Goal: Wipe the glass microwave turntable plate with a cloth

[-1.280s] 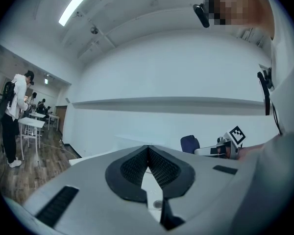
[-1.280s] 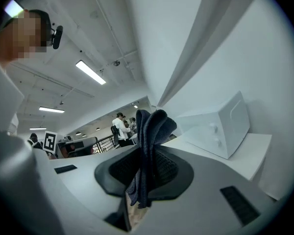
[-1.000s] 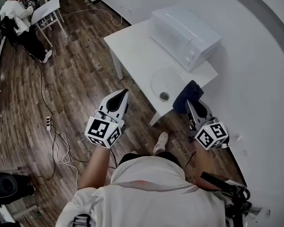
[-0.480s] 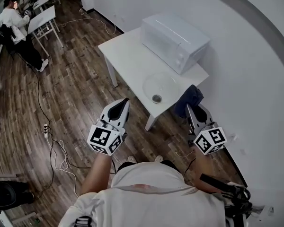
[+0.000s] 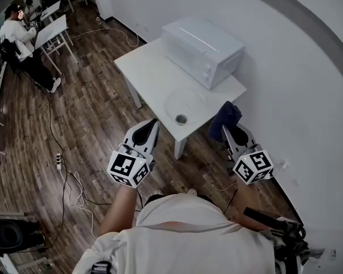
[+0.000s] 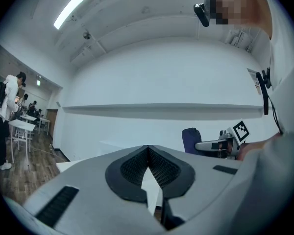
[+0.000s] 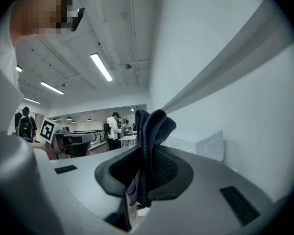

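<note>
Plate (image 5: 186, 103): clear glass, lies flat on the white table (image 5: 143, 67), at center of the head view, on the table's near end. A small dark round spot sits at its lower edge; cannot tell what it is. Nothing touches the plate.

Microwave (image 5: 203, 43): white, stands on the same table just above the plate in the frame, upper center, against the wall.

Cloth (image 5: 224, 117): dark blue, bunched, right of the plate and off the table's edge. It is clamped in the right gripper (image 5: 230, 131). The right gripper view shows both jaws pressed on the folded cloth, with a wad standing above the pads and a short tail hanging below. This gripper is at lower right of the frame, near the white wall, clear of the table top.

Left gripper (image 5: 151, 124): lower left of the plate, over the floor, just off the table's near corner. In the left gripper view its jaws meet at the tips, with nothing between them.

Floor (image 5: 86, 113): dark wood planks, filling the left half of the frame. Cables (image 5: 68, 178) trail across it at lower left.

A seated person (image 5: 17, 36) is at a small desk (image 5: 52, 28) in the upper left corner, well apart from the table.
</note>
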`<state>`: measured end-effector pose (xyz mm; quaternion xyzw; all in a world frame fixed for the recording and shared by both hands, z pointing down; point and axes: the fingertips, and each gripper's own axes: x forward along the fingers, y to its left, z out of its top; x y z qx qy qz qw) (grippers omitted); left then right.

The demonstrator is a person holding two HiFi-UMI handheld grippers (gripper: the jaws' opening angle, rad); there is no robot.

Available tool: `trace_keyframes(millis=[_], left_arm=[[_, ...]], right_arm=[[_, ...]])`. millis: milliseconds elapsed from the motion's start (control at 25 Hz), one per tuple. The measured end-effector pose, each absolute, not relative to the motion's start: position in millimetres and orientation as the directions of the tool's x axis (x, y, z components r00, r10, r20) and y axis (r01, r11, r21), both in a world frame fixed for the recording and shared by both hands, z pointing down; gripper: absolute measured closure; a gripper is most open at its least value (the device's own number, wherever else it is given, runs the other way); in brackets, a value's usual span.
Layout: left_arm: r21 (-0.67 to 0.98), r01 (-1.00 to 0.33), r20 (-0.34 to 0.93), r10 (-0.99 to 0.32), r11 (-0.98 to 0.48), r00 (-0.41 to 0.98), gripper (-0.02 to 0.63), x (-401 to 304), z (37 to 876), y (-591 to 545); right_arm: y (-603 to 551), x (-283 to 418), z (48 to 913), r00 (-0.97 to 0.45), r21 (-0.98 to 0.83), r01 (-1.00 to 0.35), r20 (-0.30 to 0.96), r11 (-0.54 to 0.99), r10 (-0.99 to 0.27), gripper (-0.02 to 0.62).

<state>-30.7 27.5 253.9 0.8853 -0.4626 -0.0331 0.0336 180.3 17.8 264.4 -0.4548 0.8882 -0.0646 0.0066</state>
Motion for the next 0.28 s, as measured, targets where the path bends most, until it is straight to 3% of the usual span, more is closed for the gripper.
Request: trace_keyframes(millis=[280], left_arm=[[0.084,-0.817,-0.020,-0.820,-0.571,0.571,0.595,-28.9,247.3,33.1]], right_arm=[[23.3,176.9,260.0,-0.596,-0.122,-0.800,0.052,0.587,-0.801,0.534]])
